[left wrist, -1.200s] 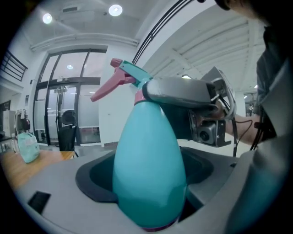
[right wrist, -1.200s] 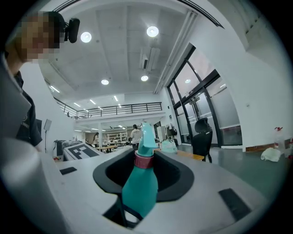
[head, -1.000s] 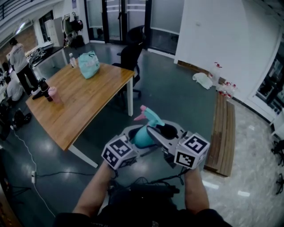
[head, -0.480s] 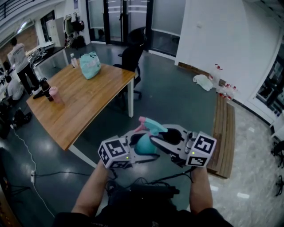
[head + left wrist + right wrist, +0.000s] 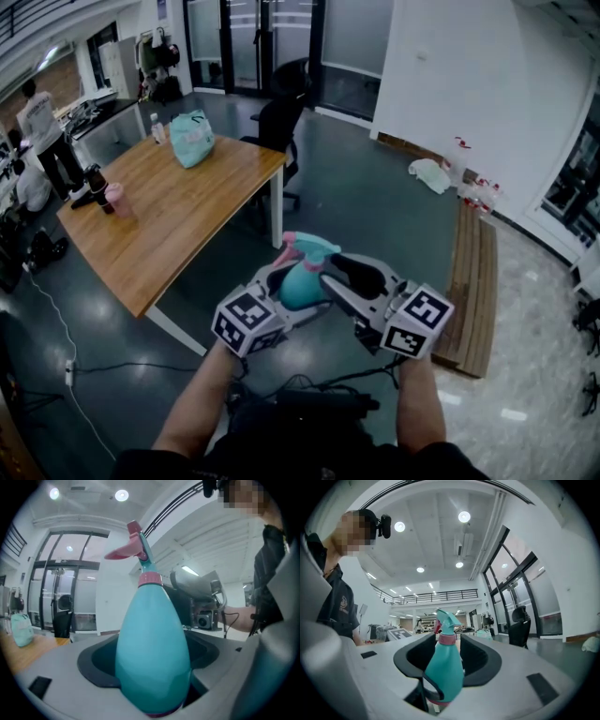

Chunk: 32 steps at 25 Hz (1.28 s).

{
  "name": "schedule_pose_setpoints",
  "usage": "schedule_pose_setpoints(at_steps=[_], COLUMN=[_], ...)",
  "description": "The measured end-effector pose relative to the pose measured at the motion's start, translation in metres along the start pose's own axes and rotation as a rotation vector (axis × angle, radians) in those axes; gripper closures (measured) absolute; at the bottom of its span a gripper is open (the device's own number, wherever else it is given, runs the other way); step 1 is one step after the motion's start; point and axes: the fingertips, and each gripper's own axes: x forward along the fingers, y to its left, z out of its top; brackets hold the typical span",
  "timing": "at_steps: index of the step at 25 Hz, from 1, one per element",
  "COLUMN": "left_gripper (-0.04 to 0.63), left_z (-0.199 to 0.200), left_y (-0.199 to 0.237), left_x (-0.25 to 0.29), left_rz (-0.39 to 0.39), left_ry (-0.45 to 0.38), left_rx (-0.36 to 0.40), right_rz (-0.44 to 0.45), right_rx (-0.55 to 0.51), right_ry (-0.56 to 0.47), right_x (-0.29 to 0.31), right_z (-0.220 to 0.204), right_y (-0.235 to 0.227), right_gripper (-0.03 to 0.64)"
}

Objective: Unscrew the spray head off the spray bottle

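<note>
My left tool [image 5: 284,296] clamps the teal teardrop plastic spray bottle [image 5: 302,287] steady while my right tool [image 5: 349,274], jaws just opening, loosely straddles its pink-collared spray head [image 5: 306,247], apparently to regrip.

We wear a dark top [image 5: 281,461], and its sleeves stop above our forearms. A small black camera [image 5: 385,524] sits on our head. Our left gripper [image 5: 284,284] and our right gripper [image 5: 349,274] are big pale grey shells with rounded edges. Inside the jaws there are black pads [image 5: 480,660]. Each gripper has a cube on its back end, the left cube [image 5: 248,322] and the right cube [image 5: 417,323], with black and white squares on every side. Thin black cables [image 5: 230,619] run beside the right gripper.
</note>
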Motion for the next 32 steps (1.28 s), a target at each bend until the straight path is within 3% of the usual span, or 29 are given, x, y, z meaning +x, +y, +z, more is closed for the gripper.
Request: schedule_pose_setpoints(at_steps=[5,14,17,22,32], left_gripper=[0.186,0.186,0.186,0.186,0.186], left_z=[-0.006,-0.014,-0.013,-0.013,-0.011], left_y=[0.021,0.022,0.021,0.014,-0.019], left_x=[0.002,0.002,0.002,0.001,-0.007], left_rz=[0.155,0.205,0.208,0.151,-0.092], left_ry=[0.025,0.070,0.071,0.072,0.044], left_rx=[-0.018,0.004,0.000,-0.006,-0.028], right_rz=[-0.132,-0.242,-0.259,-0.188,0.021], right_rx=[-0.015,0.029,0.023,0.020,0.045], right_ry=[0.037,0.068,0.071,0.074,0.070], right_x=[0.008,0.030,0.029,0.028,0.012], right_z=[-0.004,-0.010,-0.009,-0.010,-0.011], right_y=[-0.006,-0.009,-0.010,-0.008,0.009], right_gripper=[0.451,0.451,0.480,0.483,0.488])
